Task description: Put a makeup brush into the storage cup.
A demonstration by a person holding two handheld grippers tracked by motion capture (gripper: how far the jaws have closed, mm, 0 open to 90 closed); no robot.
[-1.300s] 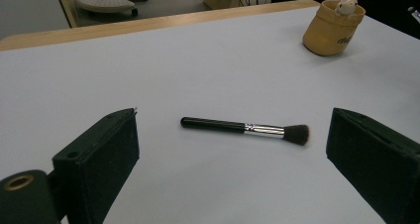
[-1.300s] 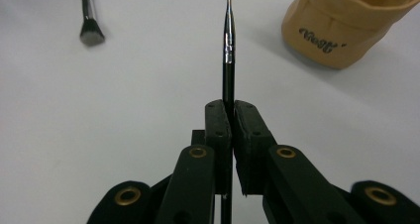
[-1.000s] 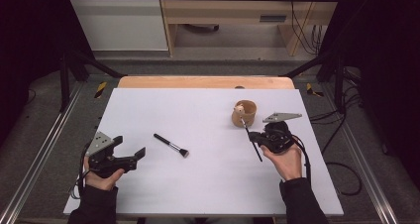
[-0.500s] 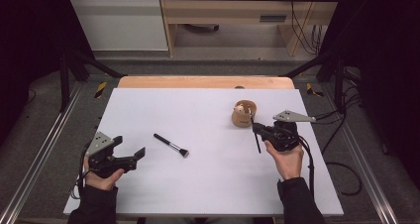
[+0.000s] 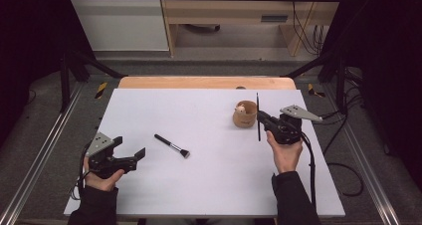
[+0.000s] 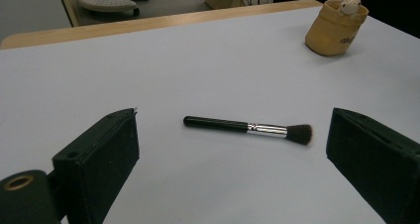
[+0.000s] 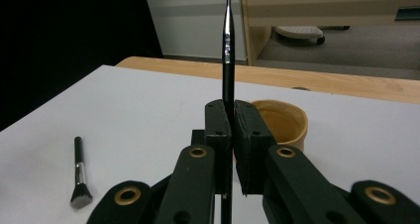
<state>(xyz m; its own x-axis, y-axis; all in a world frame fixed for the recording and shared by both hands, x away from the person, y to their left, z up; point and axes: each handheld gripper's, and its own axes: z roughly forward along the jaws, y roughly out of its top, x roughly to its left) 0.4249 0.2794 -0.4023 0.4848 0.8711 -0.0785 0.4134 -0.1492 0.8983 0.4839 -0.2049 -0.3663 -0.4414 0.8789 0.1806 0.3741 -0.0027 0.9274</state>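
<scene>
Gripping thin brush (image 7: 228, 50) beside cup (image 7: 283, 122)

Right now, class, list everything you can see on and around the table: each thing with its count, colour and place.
Table: one, white top with a wooden far edge, centre.
Cup: one, tan, far right of the table, with a small pale figure at its rim.
Thick brush: one, black handle, silver band, dark bristles, lying flat left of centre.
Thin brush: one, black, held upright beside the cup.
Left gripper: one, black, near left, fingers apart, pointing at the thick brush.
Right gripper: one, black, right, fingers clamped on the thin brush.
Hands: two, one on each gripper.
</scene>
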